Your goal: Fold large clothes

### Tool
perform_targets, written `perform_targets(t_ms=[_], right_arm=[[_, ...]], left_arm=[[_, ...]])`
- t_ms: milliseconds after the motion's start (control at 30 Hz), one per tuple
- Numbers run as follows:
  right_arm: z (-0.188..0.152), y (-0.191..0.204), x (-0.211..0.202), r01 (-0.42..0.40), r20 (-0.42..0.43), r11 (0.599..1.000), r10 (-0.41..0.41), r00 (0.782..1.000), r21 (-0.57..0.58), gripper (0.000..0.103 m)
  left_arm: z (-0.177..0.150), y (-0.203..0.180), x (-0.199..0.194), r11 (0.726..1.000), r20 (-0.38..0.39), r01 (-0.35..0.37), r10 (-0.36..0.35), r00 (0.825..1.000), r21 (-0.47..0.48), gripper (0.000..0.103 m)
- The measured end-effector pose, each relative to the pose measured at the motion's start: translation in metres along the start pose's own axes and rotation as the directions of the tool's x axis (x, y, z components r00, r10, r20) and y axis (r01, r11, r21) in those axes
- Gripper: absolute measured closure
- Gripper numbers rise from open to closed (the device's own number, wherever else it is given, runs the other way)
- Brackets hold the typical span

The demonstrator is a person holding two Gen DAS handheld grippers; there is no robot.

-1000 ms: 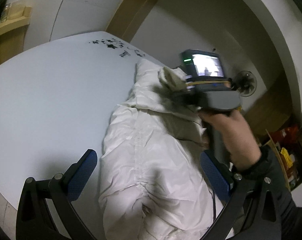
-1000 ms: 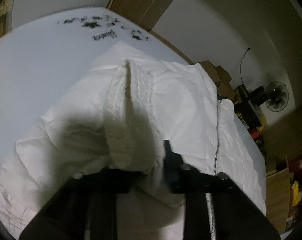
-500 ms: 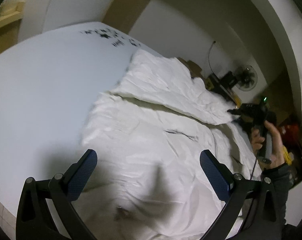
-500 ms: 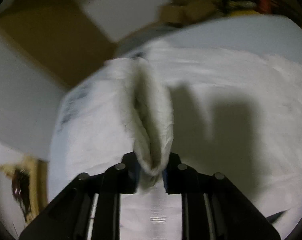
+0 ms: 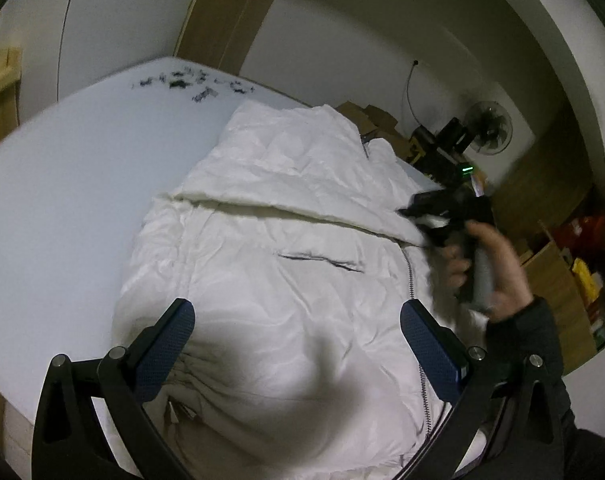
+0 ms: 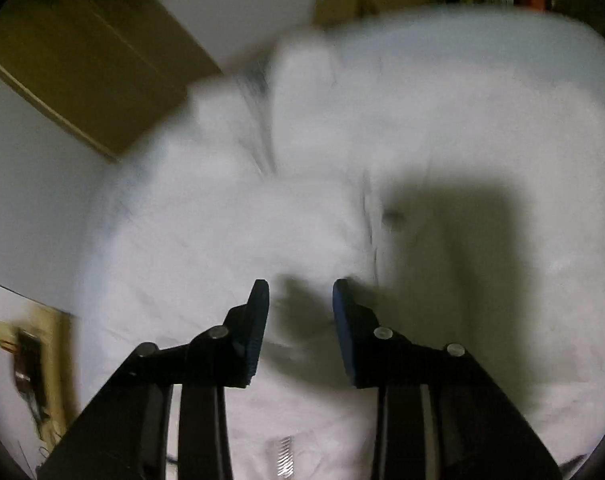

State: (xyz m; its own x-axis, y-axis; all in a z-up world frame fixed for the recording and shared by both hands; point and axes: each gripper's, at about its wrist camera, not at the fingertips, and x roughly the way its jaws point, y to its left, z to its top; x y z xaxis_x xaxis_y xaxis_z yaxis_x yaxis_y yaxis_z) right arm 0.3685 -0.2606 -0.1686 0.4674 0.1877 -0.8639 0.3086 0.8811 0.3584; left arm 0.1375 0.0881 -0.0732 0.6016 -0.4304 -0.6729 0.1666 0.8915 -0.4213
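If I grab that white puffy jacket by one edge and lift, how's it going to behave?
The jacket will probably flop and drape: it lies crumpled in soft creases, with one flap folded over. It looks puffy, so likely light for its bulk. Its smooth shell may slip from a shallow pinch, and the zipper edge could swing.

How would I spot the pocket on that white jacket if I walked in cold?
Start at the big white table, where the white puffer jacket lies spread. Follow its metal zipper down the front; left of it, below the folded-over sleeve, sits the pocket. It is the only short dark slit on the white fabric.
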Motion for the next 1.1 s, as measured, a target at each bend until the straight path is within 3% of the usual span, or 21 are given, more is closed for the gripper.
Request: perform_targets(t_ms=[67, 100, 133, 167, 267, 367, 500, 633, 700, 800, 1000, 1100], right_arm=[[-0.001, 0.005, -0.013, 0.008, -0.001, 0.999, -0.008, 1.000, -0.040, 0.069], [-0.002, 0.000, -0.024, -0.052, -0.001, 0.999, 0.052, 0.999, -0.015, 0.068], [-0.003, -0.012, -0.047, -0.156, 0.038, 0.987, 0.155, 0.987, 0.031, 0.058], [-0.006, -0.026, -0.070, -0.209, 0.091, 0.976, 0.204, 0.975, 0.055, 0.044], [-0.019, -0.083, -0.142, -0.217, 0.278, 0.969, 0.177, 0.944, 0.119, 0.020], [-0.032, -0.165, -0.190, -0.211, 0.348, 0.943, 0.113, 0.931, 0.256, 0.020], [-0.058, -0.280, -0.229, -0.166, 0.392, 0.847, -0.053, 0.918, 0.505, 0.020], [-0.088, -0.360, -0.245, -0.136, 0.346, 0.756, -0.125, 0.930, 0.640, 0.020], [-0.101, -0.394, -0.247, -0.140, 0.328, 0.705, -0.138, 0.935, 0.695, 0.020], [-0.114, -0.444, -0.243, -0.169, 0.311, 0.624, -0.126, 0.942, 0.763, 0.020], [-0.094, -0.487, -0.223, -0.231, 0.316, 0.542, -0.067, 0.946, 0.808, 0.027], [-0.079, -0.498, -0.214, -0.245, 0.338, 0.532, -0.084, 0.937, 0.811, 0.033]], left_arm=[[0.009, -0.014, -0.004, 0.999, 0.004, -0.009, 0.009, 1.000, 0.052, 0.000], [0.016, -0.022, -0.005, 0.997, 0.006, -0.017, 0.017, 1.000, 0.078, 0.000], [0.024, -0.033, -0.004, 0.995, 0.008, -0.018, 0.018, 1.000, 0.098, 0.000], [0.030, -0.041, -0.002, 0.994, 0.007, -0.012, 0.011, 1.000, 0.110, 0.000], [0.063, -0.098, 0.013, 0.976, -0.003, 0.070, -0.070, 0.998, 0.206, 0.000], [0.091, -0.162, 0.058, 0.945, -0.062, 0.132, -0.119, 0.991, 0.298, 0.000], [0.114, -0.229, 0.164, 0.937, -0.231, 0.205, -0.142, 0.963, 0.282, 0.000], [0.106, -0.273, 0.253, 0.928, -0.236, 0.107, -0.021, 0.971, 0.358, 0.000], [0.094, -0.287, 0.295, 0.931, -0.297, 0.112, -0.004, 0.955, 0.348, 0.000], [0.077, -0.300, 0.322, 0.929, -0.326, 0.105, 0.018, 0.945, 0.356, 0.000], [0.045, -0.309, 0.342, 0.893, -0.281, 0.019, 0.121, 0.952, 0.450, 0.000], [0.040, -0.311, 0.345, 0.884, -0.275, 0.005, 0.141, 0.951, 0.468, 0.000]])
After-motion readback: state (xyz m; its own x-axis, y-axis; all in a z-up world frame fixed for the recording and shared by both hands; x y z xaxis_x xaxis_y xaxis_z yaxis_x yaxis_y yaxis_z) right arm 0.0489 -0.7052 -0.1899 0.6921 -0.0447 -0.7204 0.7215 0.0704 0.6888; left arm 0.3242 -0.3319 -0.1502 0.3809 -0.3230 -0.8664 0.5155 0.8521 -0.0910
